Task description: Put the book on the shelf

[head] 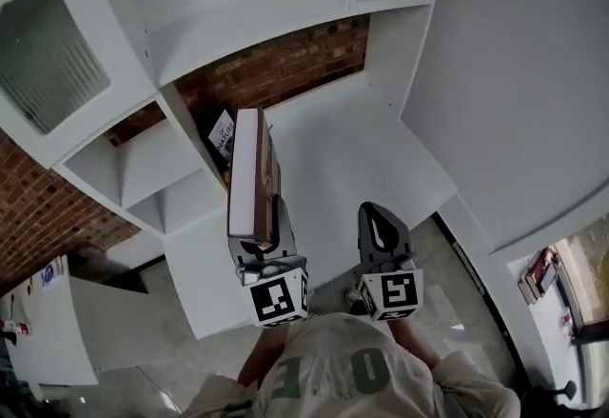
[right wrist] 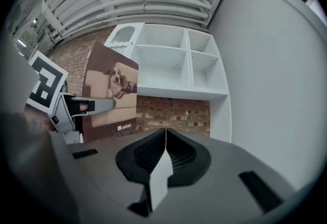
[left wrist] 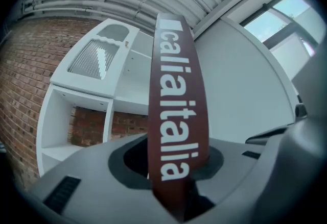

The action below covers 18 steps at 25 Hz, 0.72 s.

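My left gripper (head: 267, 219) is shut on a brown book (head: 253, 176) and holds it upright, white page edges toward the left of the head view. In the left gripper view the dark red spine (left wrist: 178, 110) with white lettering rises from between the jaws of that gripper (left wrist: 173, 169). The right gripper view shows the book's cover (right wrist: 111, 93), with a dog on a sofa, pinched by the left gripper (right wrist: 76, 108). My right gripper (head: 381, 216) hangs beside it, shut (right wrist: 164, 139) with nothing in it. The white shelf unit (head: 190, 35) stands ahead, its cubbies (right wrist: 179, 59) open.
A small white-labelled item (head: 221, 132) leans in a low cubby against the brick wall (head: 285, 64). A white flat top (head: 352, 149) lies under the grippers. A tall white panel (head: 514, 73) closes the right side. A ribbed-glass cabinet door (head: 48, 45) is at the left.
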### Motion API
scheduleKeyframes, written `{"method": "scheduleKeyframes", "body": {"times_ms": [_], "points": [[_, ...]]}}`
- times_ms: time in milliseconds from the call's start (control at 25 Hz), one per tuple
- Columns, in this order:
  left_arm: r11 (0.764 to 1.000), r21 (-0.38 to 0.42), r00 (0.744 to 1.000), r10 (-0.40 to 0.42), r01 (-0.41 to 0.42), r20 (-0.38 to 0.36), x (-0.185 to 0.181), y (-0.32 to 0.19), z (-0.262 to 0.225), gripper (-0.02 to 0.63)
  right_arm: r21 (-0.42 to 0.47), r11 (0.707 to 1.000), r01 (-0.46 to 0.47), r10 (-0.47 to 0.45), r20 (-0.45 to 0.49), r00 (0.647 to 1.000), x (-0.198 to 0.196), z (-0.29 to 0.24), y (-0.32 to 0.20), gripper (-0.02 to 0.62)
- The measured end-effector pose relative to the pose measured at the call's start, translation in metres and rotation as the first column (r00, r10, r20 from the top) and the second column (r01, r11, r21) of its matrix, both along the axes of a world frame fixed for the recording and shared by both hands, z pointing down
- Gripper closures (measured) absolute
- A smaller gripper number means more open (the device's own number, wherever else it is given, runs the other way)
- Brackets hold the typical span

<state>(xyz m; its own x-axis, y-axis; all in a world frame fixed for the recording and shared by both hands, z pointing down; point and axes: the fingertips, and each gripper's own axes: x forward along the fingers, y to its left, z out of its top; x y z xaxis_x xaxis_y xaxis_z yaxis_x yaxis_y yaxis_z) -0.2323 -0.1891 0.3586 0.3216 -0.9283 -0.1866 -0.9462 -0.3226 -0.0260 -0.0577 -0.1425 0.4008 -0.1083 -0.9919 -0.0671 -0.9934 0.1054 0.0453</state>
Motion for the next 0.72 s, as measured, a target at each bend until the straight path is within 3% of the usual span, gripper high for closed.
{"method": "scheduleKeyframes", "body": {"times_ms": [200,480,720], "points": [[0.994,-0.039,0.994,-0.106,0.106,0.001,0.018,-0.016,0.005,0.451,0.002,0.991,0.134,-0.134,-0.022,0.991,0.012,-0.006,-0.042,0.577],[0.976,-0.107,0.981,-0.193,0.191,-0.014,0.035,-0.034,0.002,0.451,0.007,0.981,0.196,-0.195,-0.027,0.98,0.035,-0.011,-0.064,0.578],[0.954,-0.106,0.959,-0.282,0.279,-0.018,0.048,-0.046,-0.002,0.451,0.004,0.966,0.26,-0.26,-0.024,0.965,0.049,-0.008,-0.074,0.577]]}}
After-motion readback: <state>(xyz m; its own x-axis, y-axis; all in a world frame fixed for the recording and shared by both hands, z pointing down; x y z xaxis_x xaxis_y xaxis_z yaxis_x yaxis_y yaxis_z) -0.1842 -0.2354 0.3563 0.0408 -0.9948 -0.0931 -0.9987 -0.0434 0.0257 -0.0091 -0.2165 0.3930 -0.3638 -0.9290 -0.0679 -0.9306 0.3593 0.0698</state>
